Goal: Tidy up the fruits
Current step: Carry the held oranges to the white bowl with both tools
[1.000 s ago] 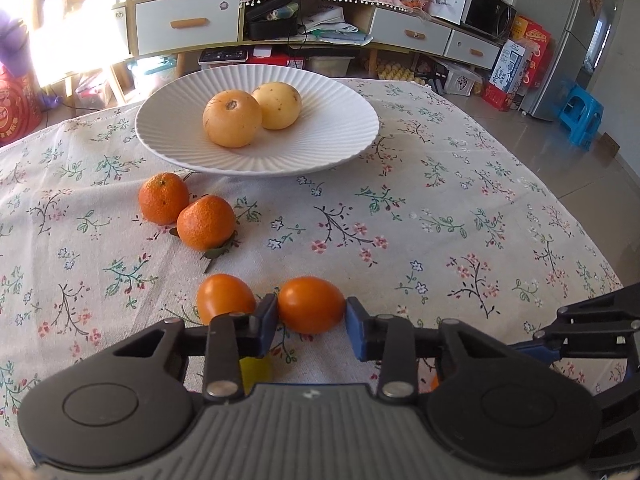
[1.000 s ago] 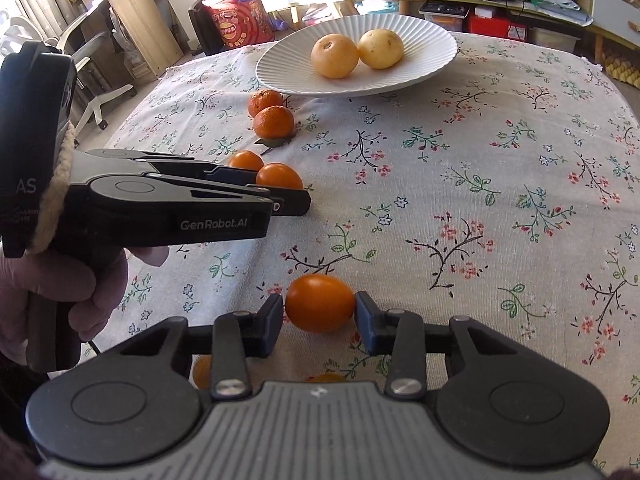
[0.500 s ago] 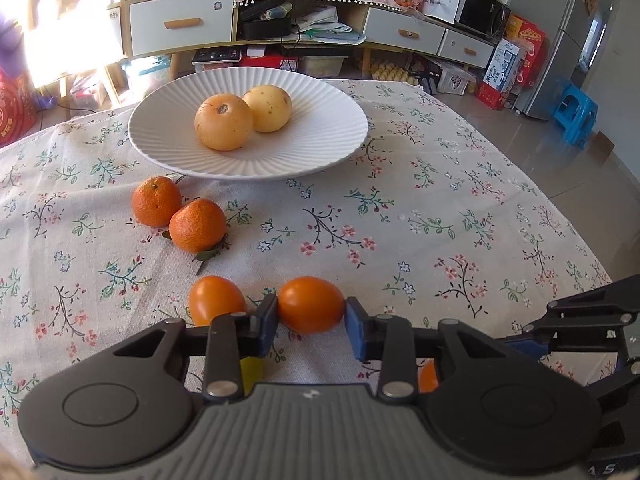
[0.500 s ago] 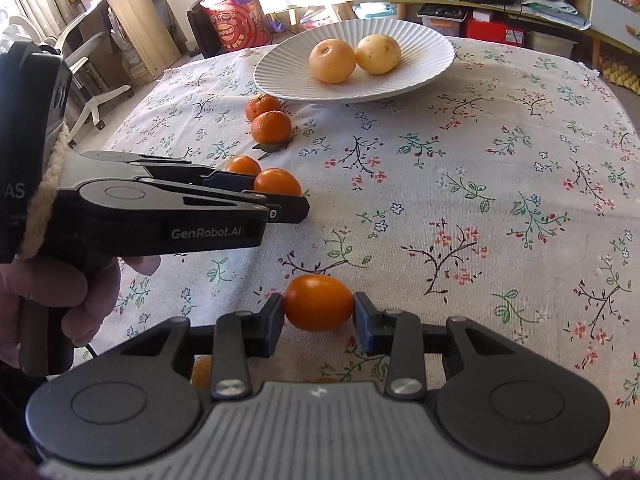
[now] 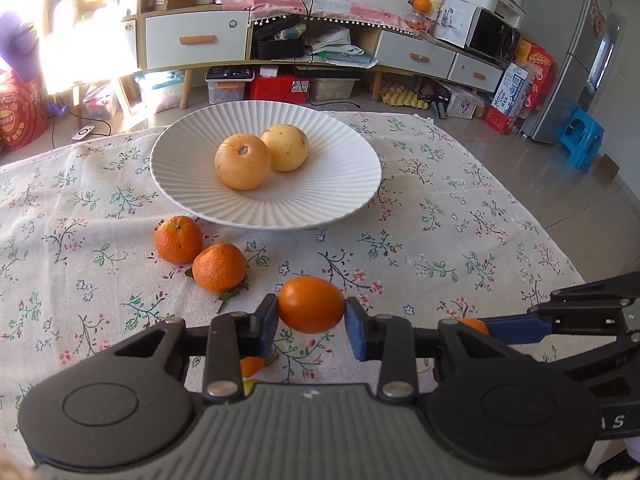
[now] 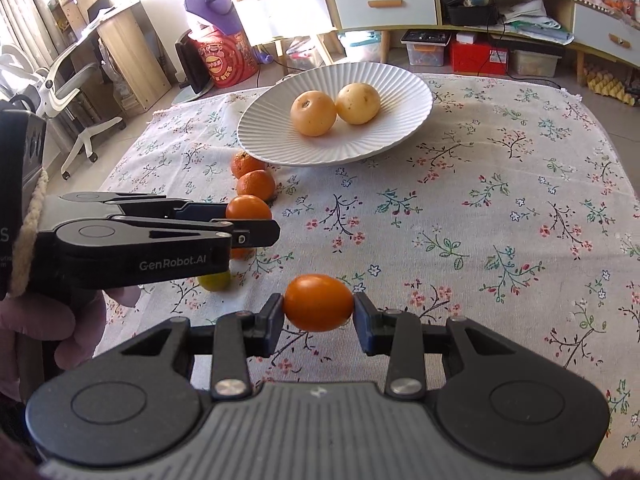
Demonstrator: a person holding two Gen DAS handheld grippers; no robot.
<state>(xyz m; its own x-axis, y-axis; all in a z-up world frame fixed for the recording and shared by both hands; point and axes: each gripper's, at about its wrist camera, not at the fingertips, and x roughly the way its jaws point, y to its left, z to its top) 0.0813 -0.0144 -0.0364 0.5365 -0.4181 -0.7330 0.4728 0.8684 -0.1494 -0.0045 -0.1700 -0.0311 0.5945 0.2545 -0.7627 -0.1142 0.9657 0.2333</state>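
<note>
An orange fruit is pinched crosswise in each tool, left tool [image 5: 311,316] and right tool [image 6: 319,309], with the plate [image 5: 340,200] lying straight ahead, nearer the left.

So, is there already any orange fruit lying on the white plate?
No, the white plate holds only two pale yellow fruits; the orange ones are elsewhere.

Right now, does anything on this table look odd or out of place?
Nothing is spilled or damaged. One small yellow-green fruit lies on the floral cloth under the left tool, unlike the orange fruits around it.
</note>
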